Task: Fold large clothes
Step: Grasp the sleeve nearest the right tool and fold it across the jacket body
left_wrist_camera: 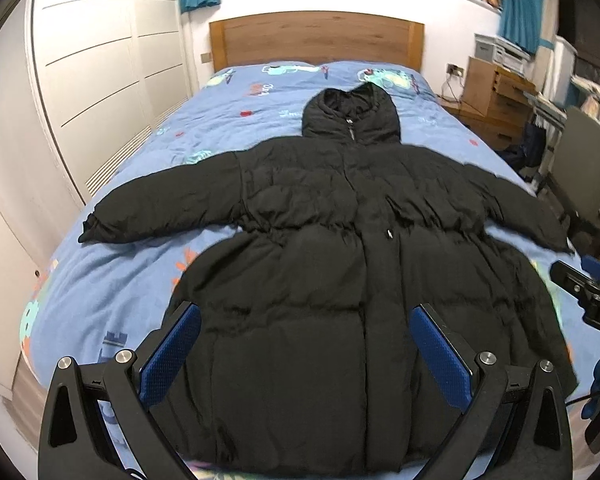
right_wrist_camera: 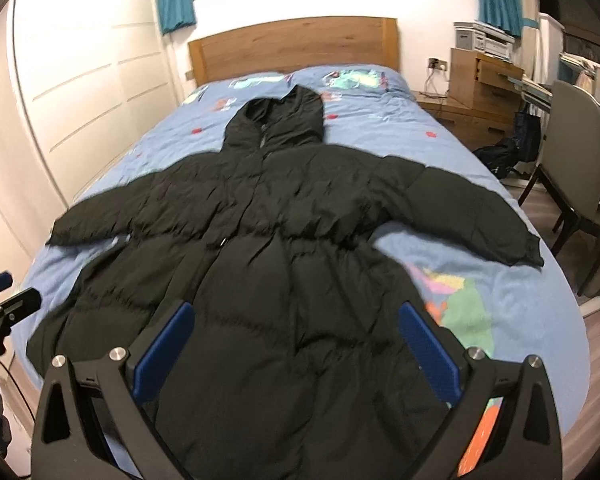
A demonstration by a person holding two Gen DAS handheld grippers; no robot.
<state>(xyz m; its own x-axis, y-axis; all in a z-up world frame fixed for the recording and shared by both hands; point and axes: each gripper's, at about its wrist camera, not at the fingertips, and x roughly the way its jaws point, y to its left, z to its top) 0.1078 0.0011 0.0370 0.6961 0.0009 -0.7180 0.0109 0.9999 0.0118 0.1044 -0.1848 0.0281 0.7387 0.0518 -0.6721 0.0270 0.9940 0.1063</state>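
Observation:
A large black hooded puffer coat (left_wrist_camera: 320,264) lies flat and face up on the blue bed (left_wrist_camera: 112,296), hood toward the headboard, both sleeves spread out sideways. It also shows in the right wrist view (right_wrist_camera: 284,264). My left gripper (left_wrist_camera: 306,316) is open and empty, hovering above the coat's lower left part near the hem. My right gripper (right_wrist_camera: 296,316) is open and empty above the lower right part of the coat. The right gripper also shows at the right edge of the left wrist view (left_wrist_camera: 580,284).
A wooden headboard (left_wrist_camera: 316,40) stands at the far end. White wardrobe doors (left_wrist_camera: 92,72) run along the left side. A wooden nightstand (right_wrist_camera: 476,92), a chair (right_wrist_camera: 576,168) and a dark bag on the floor (right_wrist_camera: 500,156) stand to the right of the bed.

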